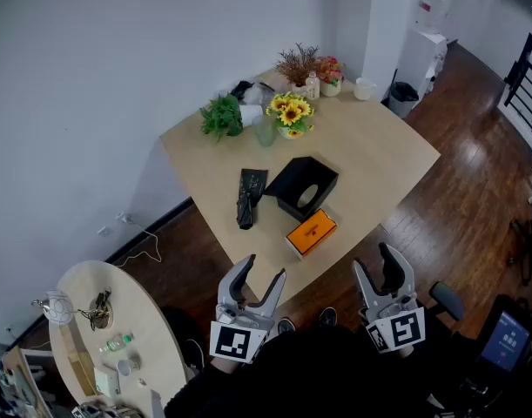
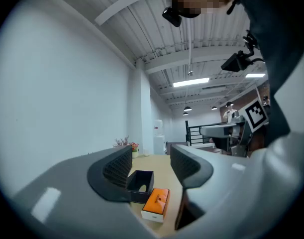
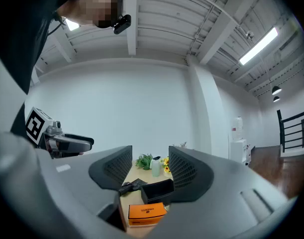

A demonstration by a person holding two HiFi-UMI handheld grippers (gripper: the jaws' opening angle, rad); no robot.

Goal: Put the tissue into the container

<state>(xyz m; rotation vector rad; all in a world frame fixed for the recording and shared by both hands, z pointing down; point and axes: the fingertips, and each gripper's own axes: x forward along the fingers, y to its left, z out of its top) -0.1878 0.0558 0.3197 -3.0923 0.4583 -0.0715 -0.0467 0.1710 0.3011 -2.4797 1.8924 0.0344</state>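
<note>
Right, nothing done yet: our left claw [image 1: 264,270] hangs apart and empty short of the pale wooden bench [image 1: 379,155], the open black square container [image 1: 302,187] waits, the orange-and-white tissue box [image 1: 311,232] lies just beside it, untouched, and our right claw [image 1: 374,264] gapes empty too.

No word or number reads clearly anywhere.

Orange box [image 3: 147,212] on the worktop [image 1: 379,155]: one short line of dark print on its near side, seen in the right gripper view. It is too small to spell out. In the head view no print shows on it.

Left claw [image 1: 265,268], right claw [image 1: 373,259]: each carries a cube with black-and-white square code patterns. There are no letters on them.

Blue screen [image 1: 507,338], lower right of the head view: pale marks, blurred and unreadable.
</note>
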